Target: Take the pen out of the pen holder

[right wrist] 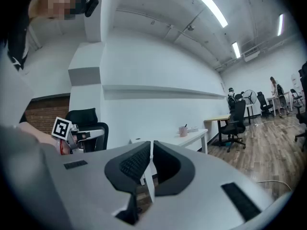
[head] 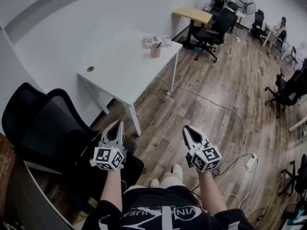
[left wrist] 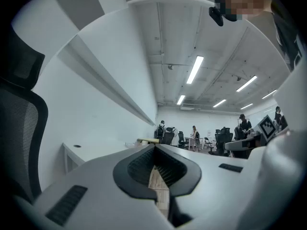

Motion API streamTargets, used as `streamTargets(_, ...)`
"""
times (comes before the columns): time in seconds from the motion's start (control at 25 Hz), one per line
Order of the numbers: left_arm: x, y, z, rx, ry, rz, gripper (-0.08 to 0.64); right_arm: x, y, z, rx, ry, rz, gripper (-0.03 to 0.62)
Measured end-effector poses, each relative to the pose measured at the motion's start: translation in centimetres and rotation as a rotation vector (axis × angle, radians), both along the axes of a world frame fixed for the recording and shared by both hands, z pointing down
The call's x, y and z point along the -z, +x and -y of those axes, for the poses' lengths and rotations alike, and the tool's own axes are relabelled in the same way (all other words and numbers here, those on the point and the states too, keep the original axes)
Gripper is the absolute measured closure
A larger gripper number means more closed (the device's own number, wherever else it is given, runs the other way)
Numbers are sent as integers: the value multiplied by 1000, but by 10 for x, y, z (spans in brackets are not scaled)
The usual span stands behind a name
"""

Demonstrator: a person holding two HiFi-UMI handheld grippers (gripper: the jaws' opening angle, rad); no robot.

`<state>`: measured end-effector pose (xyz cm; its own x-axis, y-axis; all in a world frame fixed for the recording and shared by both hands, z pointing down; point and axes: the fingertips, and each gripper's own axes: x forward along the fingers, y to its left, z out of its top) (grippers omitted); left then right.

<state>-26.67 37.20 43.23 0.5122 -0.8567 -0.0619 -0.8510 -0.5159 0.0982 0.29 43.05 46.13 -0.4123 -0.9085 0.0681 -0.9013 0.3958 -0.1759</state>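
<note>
A pink pen holder (head: 155, 51) with a dark pen (head: 158, 45) sticking out stands near the far end of the white table (head: 120, 68), far ahead of both grippers. In the right gripper view the pen holder (right wrist: 183, 131) is small on the table (right wrist: 192, 138). My left gripper (head: 116, 122) and my right gripper (head: 187, 128) are held level near my body over the wooden floor, both pointing toward the table. Both are shut with nothing between their jaws, as seen at the left gripper (left wrist: 154, 148) and the right gripper (right wrist: 151, 143).
A black mesh office chair (head: 43, 123) stands close on my left, in front of the table's near end. Papers (head: 156, 41) lie beside the pen holder. A white cable (head: 211, 102) and a power strip (head: 250, 162) lie on the floor. A yellow desk (head: 192, 16) and more chairs are farther off.
</note>
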Motion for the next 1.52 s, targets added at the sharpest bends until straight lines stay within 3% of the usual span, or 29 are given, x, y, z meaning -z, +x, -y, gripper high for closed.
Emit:
streamTargets(0.8,-14,1,28,-9,-31,-14,548,-8,-6,27,9,-6,15,557)
streamTargets(1.0,-16,18,50,-25,-33,-18,548,-10,6,52,6,13,-23,555)
streamTargets(1.28,-17,30,87,-12,-48,-13,548,-15,24,100,-2,-9,23,554)
streamTargets(1.52,-21,43,131,-2,-75,-23,548,-25,37,146,13,-55,45,463)
